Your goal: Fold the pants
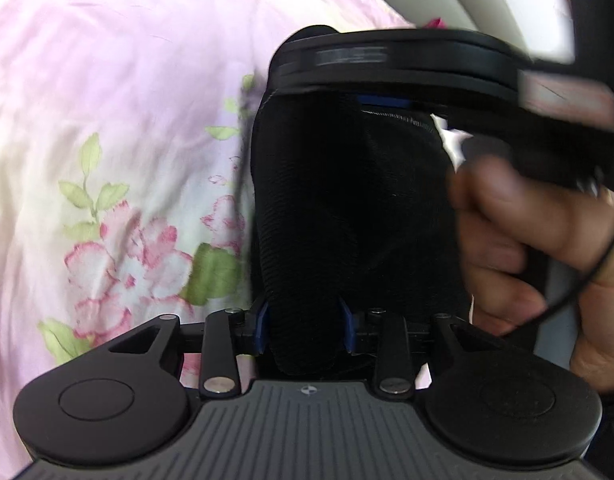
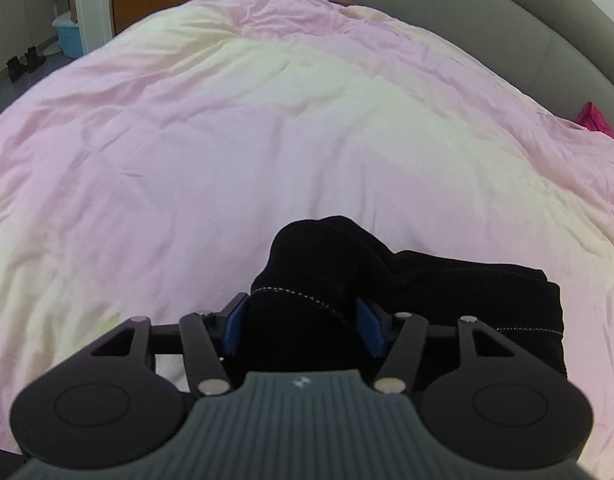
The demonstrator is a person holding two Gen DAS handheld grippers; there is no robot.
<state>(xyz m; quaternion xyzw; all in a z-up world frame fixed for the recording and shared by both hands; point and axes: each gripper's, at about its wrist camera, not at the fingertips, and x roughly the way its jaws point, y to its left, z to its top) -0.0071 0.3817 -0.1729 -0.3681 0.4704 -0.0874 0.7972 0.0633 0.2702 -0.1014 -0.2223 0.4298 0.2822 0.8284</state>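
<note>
On the bed, the black pants (image 2: 419,280) lie bunched in a thick, partly folded bundle atop a pink quilt (image 2: 267,128), with a line of pale stitching running across the dark ribbed cloth. Seen from the right wrist, a raised hump of the fabric fills the space between the blue pads (image 2: 369,326) of the right tongs (image 2: 303,326), which pinch it from both sides; the rest of the bundle spreads flat to the right of them. From the left wrist, the left tongs (image 1: 305,328) likewise grip a fold of the same pants (image 1: 347,208), the cloth packed between their blue pads (image 1: 263,328) and rising as a dark mass ahead of them. Beyond that mass, the other tool's black body (image 1: 407,60) crosses the top of the view, blurred, with the person's hand (image 1: 527,248) wrapped around its handle at the right and a thin black cord looping past the wrist. To the left, the quilt shows a print of pink flowers and green leaves (image 1: 127,248). Farther out in the right wrist view, a grey padded headboard (image 2: 527,12) curves around the bed, a bright pink cloth (image 2: 595,120) sits at its right edge, and a wooden cabinet (image 2: 147,4) stands at the far end beside a blue bin (image 2: 69,38).
</note>
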